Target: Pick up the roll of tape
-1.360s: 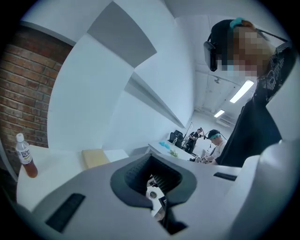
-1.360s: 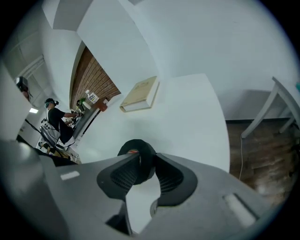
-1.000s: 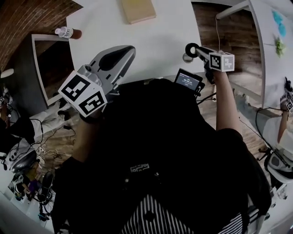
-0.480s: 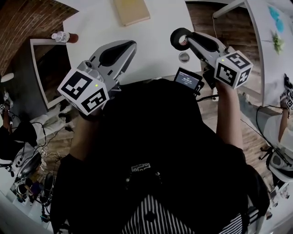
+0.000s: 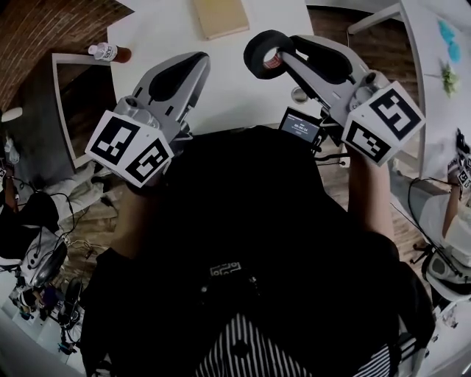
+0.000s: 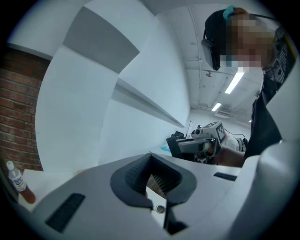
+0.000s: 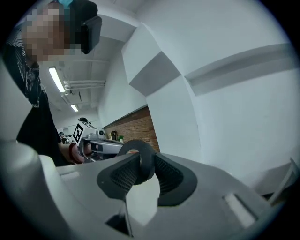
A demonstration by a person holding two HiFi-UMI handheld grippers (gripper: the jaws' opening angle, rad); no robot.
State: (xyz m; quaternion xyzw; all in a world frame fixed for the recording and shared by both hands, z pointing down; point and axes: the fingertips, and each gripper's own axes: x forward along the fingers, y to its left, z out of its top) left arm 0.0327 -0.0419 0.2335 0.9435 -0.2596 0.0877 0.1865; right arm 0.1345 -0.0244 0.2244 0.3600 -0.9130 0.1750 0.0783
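Head cam: I look steeply down on left gripper (image 5: 196, 65), right gripper (image 5: 274, 53), desk (image 5: 243, 92). Gripper cams sit close behind own jaws, near level, each catching the other gripper.

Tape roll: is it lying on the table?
No, the tape roll is clamped between the jaws of the right gripper, held up off the table.

Two grippers (image 5: 197, 60) (image 5: 283, 46), one tape roll (image 5: 254, 55), one bottle (image 5: 109, 52), one pad (image 5: 221, 16)

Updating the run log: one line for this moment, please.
right hand-held gripper: shut on roll of tape, above white table | left hand-held gripper: shut, empty
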